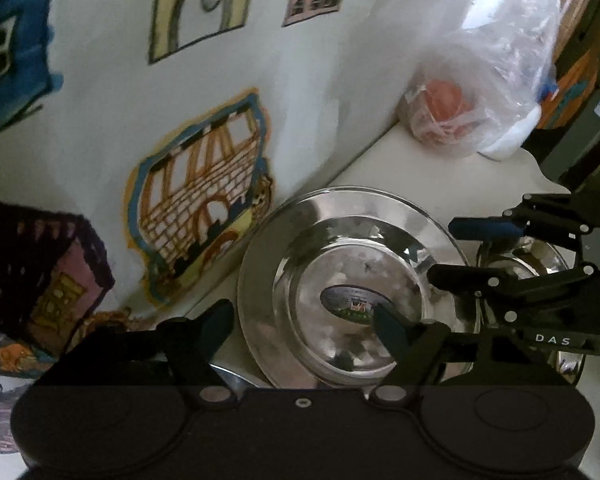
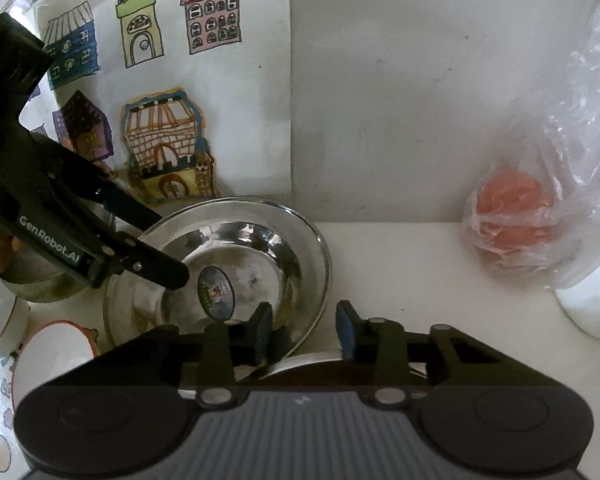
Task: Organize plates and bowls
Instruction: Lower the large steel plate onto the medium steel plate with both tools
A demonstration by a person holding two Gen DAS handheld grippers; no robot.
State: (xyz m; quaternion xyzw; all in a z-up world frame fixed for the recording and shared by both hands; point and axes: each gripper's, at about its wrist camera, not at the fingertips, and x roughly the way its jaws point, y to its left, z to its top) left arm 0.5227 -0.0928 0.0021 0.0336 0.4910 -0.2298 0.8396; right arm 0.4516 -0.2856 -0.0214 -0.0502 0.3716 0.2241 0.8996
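Your left gripper [image 1: 304, 324] was spread wide, holding nothing. The steel plate [image 1: 260, 280] lay straight ahead of it, and its right fingertip [image 1: 388, 328] reached over the steel bowl [image 1: 352, 292] nested in that plate, near the oval sticker [image 1: 356, 300] on the bowl's floor. Its left fingertip sat outside the plate's rim, so the near rim lay between the jaws from this camera; contact couldn't be confirmed.

Your right gripper [image 2: 306, 332] was also released, with a narrower gap and nothing between its blue pads [image 2: 345, 330]. The plate's edge [image 2: 324, 264] was just ahead and slightly left of it. Its left pad looked to overlap the near rim; its right pad was off the plate, over the bare counter [image 2: 420, 272]. A second steel rim [image 2: 312, 360] showed directly under the fingers, too hidden to identify.

Both grippers were close to the bowl-in-plate stack. The left looked nearer the bowl's centre, the right nearer the rim. The plate is round, so there was no long axis; the rim edge was the grip line.

Off to your left were more steel dishes [image 2: 40, 284] and a white dish [image 2: 56, 356]. A plastic bag [image 2: 540, 216] sat well apart on your right.

Likely next: one of them closing on the rim.
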